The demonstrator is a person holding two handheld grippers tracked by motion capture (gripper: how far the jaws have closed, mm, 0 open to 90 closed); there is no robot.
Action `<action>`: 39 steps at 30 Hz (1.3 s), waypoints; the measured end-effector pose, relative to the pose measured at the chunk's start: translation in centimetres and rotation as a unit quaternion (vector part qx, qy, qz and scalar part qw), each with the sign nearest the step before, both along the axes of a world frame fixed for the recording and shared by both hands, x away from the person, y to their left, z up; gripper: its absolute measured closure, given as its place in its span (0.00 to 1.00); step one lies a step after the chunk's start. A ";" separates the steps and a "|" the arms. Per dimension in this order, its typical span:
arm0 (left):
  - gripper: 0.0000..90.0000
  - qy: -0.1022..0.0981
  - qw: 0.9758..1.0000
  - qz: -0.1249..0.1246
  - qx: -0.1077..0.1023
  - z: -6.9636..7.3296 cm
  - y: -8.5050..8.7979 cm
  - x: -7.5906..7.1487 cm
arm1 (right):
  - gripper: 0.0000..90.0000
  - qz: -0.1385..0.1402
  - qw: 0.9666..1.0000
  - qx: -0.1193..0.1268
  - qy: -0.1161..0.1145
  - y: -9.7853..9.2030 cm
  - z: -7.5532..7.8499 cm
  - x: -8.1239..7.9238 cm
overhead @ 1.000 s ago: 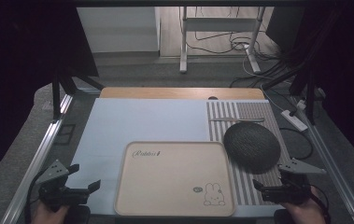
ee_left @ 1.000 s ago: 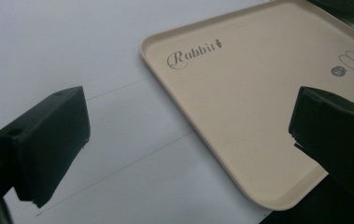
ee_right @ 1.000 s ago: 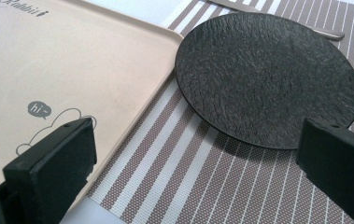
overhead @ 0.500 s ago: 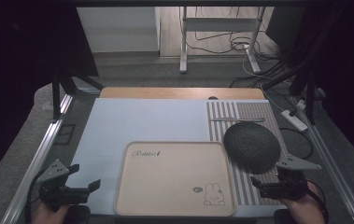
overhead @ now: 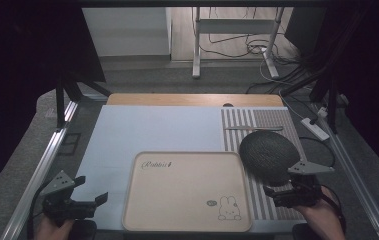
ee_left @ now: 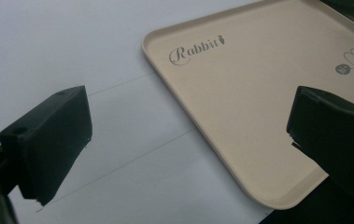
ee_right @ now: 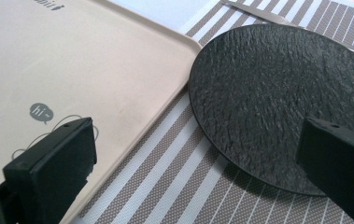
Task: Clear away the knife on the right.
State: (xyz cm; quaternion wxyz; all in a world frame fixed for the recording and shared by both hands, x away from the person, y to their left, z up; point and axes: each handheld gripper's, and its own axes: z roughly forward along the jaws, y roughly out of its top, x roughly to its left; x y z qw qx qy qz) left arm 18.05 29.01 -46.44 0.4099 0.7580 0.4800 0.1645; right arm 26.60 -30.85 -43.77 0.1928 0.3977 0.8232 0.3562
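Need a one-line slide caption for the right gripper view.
Open right gripper poised over striped mat, between beige rabbit tray and black textured plate.

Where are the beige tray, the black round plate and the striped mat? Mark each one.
beige tray [overhead: 187,192], high view, bare middle of its floor.
black round plate [ee_right: 277,98], right gripper view, middle of its textured face.
striped mat [overhead: 264,120], high view, bare far part beyond the plate.

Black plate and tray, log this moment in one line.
left gripper: open, empty | right gripper: open, near black plate | tray: empty
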 end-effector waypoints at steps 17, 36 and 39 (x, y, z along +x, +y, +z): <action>0.01 0.001 1.000 -0.001 -0.004 0.0 0.1 0.0 | 0.00 0.007 1.000 0.007 0.001 0.8 -0.1 3.0; 0.01 0.001 1.000 -0.001 -0.007 0.0 0.2 0.1 | 0.00 0.018 0.999 0.025 0.013 1.7 -0.7 6.9; 0.01 0.001 1.000 -0.001 -0.007 0.0 0.2 0.0 | 0.00 0.014 1.000 0.022 0.011 1.8 -0.7 7.5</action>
